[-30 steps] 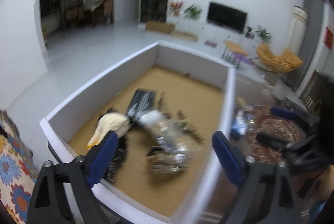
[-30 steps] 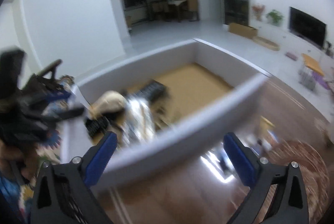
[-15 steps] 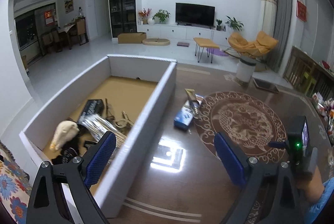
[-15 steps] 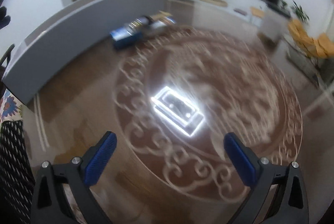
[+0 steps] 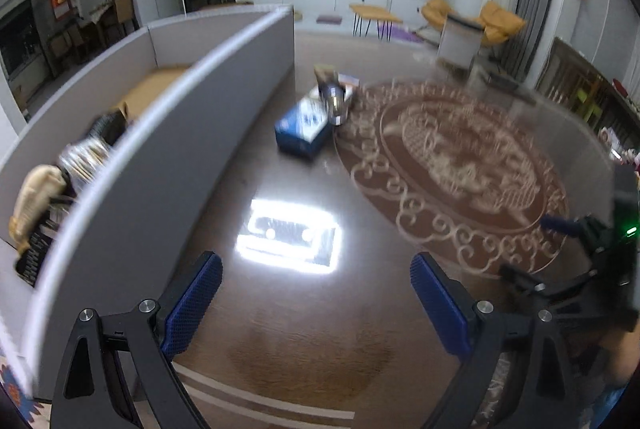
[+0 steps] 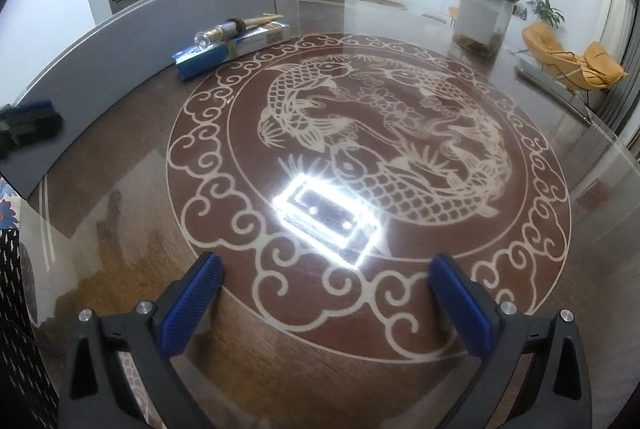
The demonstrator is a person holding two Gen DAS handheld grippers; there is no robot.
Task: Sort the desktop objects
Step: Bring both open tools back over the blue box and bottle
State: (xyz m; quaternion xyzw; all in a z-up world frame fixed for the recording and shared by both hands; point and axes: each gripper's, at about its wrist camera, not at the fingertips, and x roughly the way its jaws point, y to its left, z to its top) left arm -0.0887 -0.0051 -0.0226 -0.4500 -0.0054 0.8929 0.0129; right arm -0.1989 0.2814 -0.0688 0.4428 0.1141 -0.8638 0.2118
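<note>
Both grippers have swung off the bin (image 5: 168, 133) toward the table (image 6: 120, 229), left gripper (image 5: 316, 293) and right gripper (image 6: 324, 293) spread and empty, while upper centre the blue box (image 5: 304, 125), probably light and stiff, suits gripping across its long sides.

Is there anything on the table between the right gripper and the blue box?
No. In the right wrist view, only bare table with its fish pattern and a lamp's glare lies between the right gripper and the blue box.
</note>
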